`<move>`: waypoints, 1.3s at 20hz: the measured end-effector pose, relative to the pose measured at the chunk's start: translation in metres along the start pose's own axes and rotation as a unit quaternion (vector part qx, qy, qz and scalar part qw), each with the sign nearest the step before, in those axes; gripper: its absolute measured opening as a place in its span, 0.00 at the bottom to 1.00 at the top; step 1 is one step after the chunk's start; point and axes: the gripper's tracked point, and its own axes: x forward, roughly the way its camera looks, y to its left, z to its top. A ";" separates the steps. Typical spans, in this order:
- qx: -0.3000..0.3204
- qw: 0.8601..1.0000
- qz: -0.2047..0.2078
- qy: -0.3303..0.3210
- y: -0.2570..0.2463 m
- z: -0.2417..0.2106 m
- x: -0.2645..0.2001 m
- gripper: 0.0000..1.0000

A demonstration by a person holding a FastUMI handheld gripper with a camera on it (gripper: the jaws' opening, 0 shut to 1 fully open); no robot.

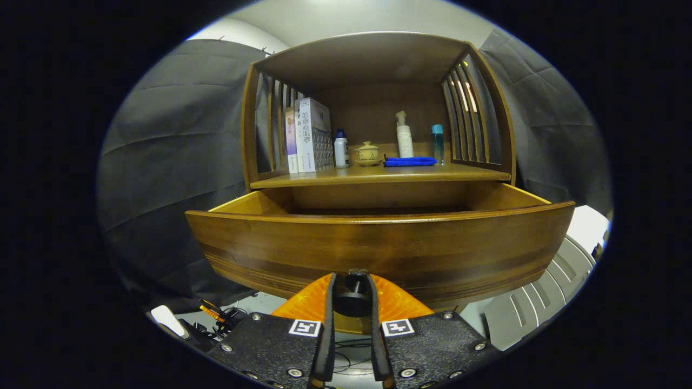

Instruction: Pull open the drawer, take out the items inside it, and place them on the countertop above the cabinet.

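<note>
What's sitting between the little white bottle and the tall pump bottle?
In the gripper view, a small round lidded pot sits between the white bottle and pump bottle. The tongs grip the drawer knob.

Wooden drawer, pulled wide open

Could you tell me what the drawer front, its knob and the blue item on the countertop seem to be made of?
Drawer front: wood, glossy varnish; grain bands and sheen show. Knob, between the gripper fingers: dark, probably metal or plastic; hard to tell. Blue item: likely a folded cloth, soft and matte.
</note>
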 end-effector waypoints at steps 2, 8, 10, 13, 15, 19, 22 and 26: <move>-0.006 1.000 0.009 0.001 0.005 -0.005 -0.011 0.27; -0.007 1.000 0.030 0.008 0.013 -0.012 -0.030 0.27; -0.009 0.999 0.036 0.014 0.015 -0.011 -0.032 0.32; -0.038 0.998 0.044 -0.023 0.015 0.014 -0.046 0.47; -0.047 0.996 0.063 -0.041 0.021 0.028 -0.057 0.57; -0.043 0.993 0.091 -0.060 0.025 0.063 -0.070 0.77; -0.042 0.993 0.097 -0.058 0.023 0.086 -0.062 0.77; -0.046 0.995 0.088 -0.014 0.005 0.103 -0.028 0.77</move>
